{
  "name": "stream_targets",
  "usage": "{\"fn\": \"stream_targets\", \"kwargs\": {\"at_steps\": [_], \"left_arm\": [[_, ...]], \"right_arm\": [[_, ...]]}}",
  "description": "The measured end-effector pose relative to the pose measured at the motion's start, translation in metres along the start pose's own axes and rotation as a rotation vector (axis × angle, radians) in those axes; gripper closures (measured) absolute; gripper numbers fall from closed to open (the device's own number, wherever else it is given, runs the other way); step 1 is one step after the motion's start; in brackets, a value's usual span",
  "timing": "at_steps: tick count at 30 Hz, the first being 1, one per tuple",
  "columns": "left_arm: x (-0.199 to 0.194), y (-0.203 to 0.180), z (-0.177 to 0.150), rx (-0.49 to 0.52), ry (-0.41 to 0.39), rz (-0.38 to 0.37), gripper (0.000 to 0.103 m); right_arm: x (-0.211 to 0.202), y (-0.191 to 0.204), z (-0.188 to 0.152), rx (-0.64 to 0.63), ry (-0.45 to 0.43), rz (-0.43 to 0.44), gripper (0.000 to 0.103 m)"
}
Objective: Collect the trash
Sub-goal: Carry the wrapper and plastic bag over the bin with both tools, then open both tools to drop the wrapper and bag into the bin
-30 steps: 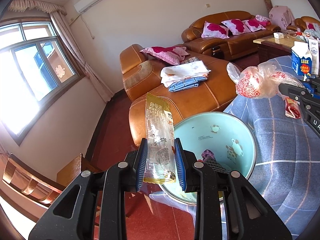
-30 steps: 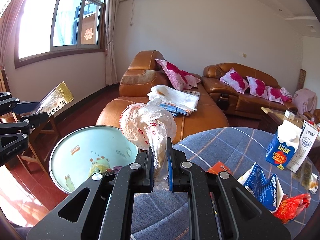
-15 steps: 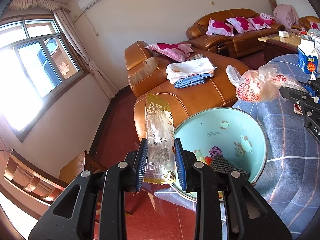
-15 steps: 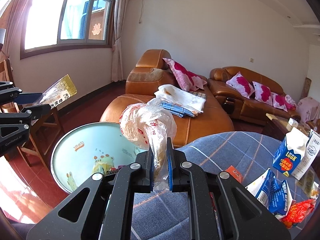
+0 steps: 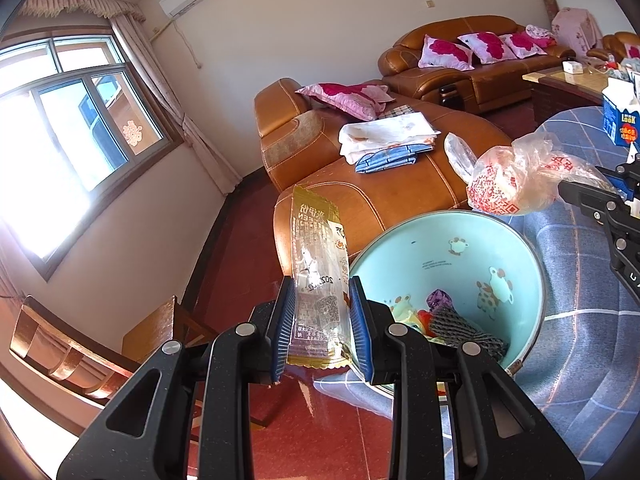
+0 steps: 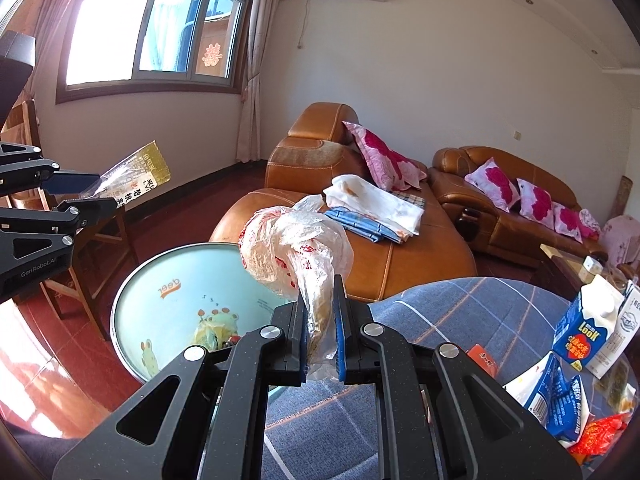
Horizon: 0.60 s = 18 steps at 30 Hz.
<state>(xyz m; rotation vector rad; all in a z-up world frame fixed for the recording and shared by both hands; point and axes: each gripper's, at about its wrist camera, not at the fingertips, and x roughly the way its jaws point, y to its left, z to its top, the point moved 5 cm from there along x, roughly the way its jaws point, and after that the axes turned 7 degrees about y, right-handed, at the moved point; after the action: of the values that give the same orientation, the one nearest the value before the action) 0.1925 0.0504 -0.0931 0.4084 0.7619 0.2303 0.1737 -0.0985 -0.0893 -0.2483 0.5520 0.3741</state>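
Observation:
My left gripper (image 5: 322, 300) is shut on a clear and gold snack wrapper (image 5: 316, 256), held upright just left of a light blue trash bin (image 5: 520, 248). The bin holds several bits of trash and stands beside the blue checked table (image 5: 592, 320). My right gripper (image 6: 322, 320) is shut on a crumpled clear plastic bag with red print (image 6: 292, 248), held over the table edge next to the bin (image 6: 132, 304). The left gripper (image 6: 86, 190) and wrapper (image 6: 136, 172) show at the left of the right wrist view; the bag (image 5: 516, 184) shows in the left wrist view.
On the table lie a blue milk carton (image 6: 584, 328), torn blue and white packets (image 6: 556, 396), a red wrapper (image 6: 600, 436) and an orange packet (image 6: 482, 360). An orange leather sofa (image 5: 384, 184) with folded cloths stands behind the bin. A wooden chair (image 5: 64, 352) is at the left.
Both grippers have moved closer over the bin with their loads still held. More of the bin's inside and the trash in it now shows.

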Motion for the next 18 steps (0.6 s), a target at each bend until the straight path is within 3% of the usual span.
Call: {"fn": "stream_targets", "kwargs": {"at_steps": [18], "left_arm": [[0.0019,0.001,-0.0018,0.0,-0.001,-0.01,0.075]], "right_arm": [[0.0008,0.0044,-0.0009,-0.011,0.006,0.005,0.092]]}}
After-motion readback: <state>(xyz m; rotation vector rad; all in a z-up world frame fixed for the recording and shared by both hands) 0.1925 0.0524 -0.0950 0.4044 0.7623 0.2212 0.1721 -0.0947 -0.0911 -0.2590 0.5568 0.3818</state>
